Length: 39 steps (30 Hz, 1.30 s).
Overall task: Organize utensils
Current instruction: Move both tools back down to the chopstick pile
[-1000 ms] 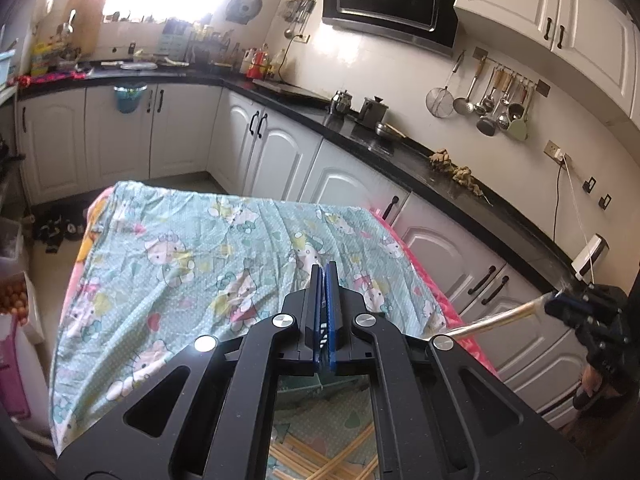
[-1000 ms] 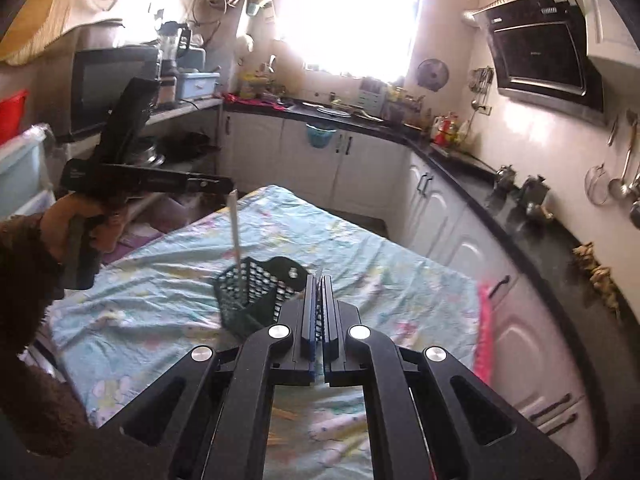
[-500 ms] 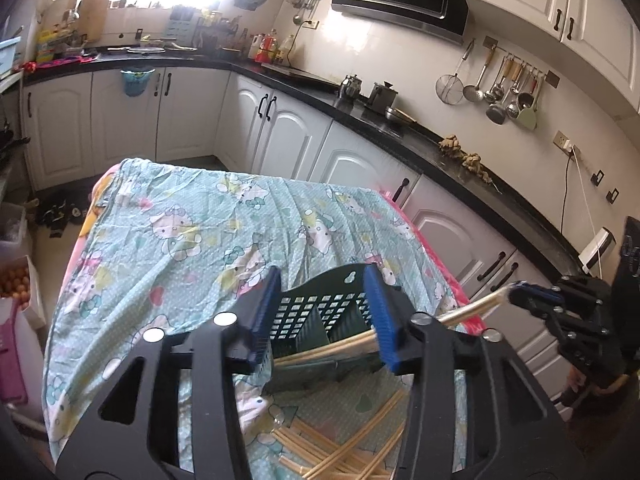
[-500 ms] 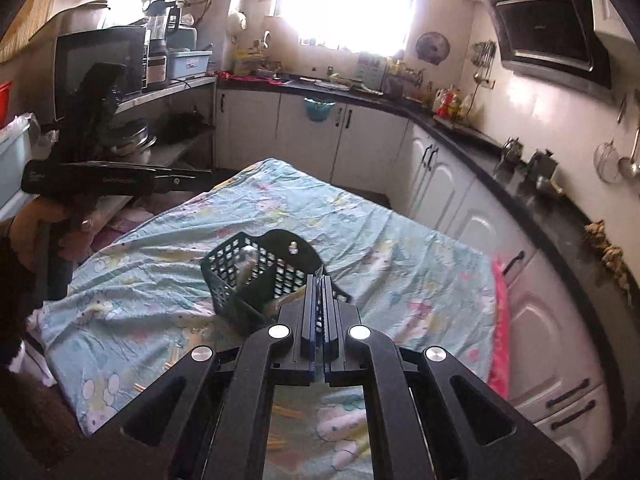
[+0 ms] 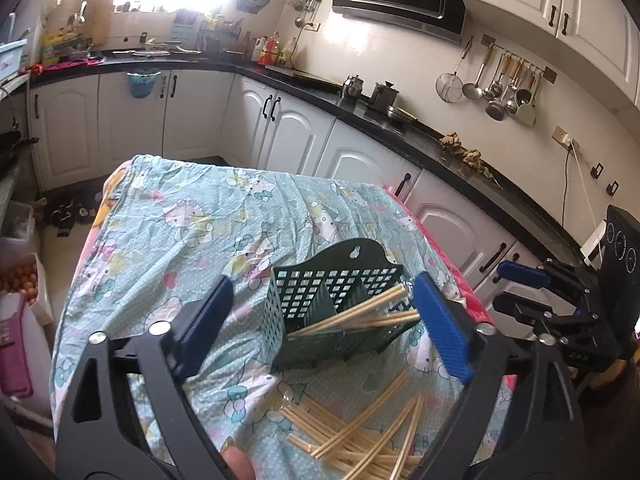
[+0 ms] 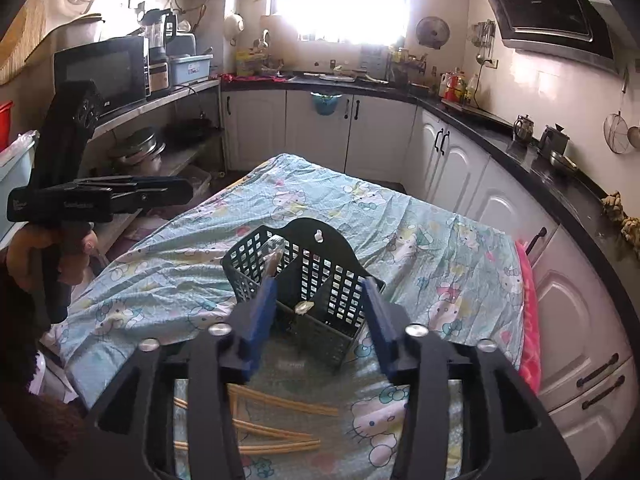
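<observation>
A dark green mesh utensil basket [image 5: 320, 300] stands on the patterned tablecloth [image 5: 200, 232], with several wooden chopsticks [image 5: 360, 312] leaning in it. It also shows in the right wrist view [image 6: 304, 280]. More loose chopsticks [image 5: 360, 436] lie on the cloth in front of it, also seen in the right wrist view [image 6: 280, 436]. My left gripper [image 5: 324, 320] is open and empty, its jaws either side of the basket. My right gripper [image 6: 320, 316] is open and empty just before the basket. It shows at the right in the left wrist view [image 5: 520, 280].
White kitchen cabinets [image 5: 288, 128] with a black counter run behind and right of the table. The pink table edge [image 6: 528, 320] is on the right. Shelves with a microwave [image 6: 108, 72] stand on the left.
Both grippers have opened. The right gripper let go of the chopstick, which now lies in the basket. The left gripper has tipped down toward the basket.
</observation>
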Available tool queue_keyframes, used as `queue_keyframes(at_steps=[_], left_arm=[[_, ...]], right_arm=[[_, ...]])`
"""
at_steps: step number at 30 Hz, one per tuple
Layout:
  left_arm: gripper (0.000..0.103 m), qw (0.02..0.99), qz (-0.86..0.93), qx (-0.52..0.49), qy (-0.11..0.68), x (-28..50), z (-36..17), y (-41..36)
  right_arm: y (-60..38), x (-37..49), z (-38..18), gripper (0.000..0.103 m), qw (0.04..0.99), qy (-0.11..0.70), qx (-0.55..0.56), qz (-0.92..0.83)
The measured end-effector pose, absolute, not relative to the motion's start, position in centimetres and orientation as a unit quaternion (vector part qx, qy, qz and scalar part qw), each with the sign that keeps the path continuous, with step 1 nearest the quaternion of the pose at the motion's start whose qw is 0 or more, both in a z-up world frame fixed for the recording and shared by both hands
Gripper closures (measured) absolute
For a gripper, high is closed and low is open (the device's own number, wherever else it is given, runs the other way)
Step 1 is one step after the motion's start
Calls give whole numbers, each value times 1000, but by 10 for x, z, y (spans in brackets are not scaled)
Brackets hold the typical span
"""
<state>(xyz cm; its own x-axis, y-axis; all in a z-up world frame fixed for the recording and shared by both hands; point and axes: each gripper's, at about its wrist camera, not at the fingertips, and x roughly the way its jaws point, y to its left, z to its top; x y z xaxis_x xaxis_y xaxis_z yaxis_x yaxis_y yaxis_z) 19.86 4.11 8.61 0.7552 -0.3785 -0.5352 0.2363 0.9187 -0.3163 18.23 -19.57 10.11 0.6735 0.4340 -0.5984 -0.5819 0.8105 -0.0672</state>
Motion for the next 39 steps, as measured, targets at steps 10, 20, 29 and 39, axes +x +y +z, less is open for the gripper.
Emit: queue_keyframes(at_steps=[10, 20, 29, 39], left_arm=[[11, 935, -153, -128, 292, 159, 78, 49], [11, 932, -139, -143, 301, 132, 57, 57], [11, 920, -143, -152, 333, 117, 23, 53], [11, 889, -158, -175, 392, 112, -25, 44]], right_arm=[[-209, 140, 102, 34, 917, 264, -112, 277], [-223, 117, 72, 28, 917, 283, -90, 266], [-228, 113, 36, 28, 913, 322, -65, 241], [-233, 110, -3, 28, 908, 358, -53, 211]])
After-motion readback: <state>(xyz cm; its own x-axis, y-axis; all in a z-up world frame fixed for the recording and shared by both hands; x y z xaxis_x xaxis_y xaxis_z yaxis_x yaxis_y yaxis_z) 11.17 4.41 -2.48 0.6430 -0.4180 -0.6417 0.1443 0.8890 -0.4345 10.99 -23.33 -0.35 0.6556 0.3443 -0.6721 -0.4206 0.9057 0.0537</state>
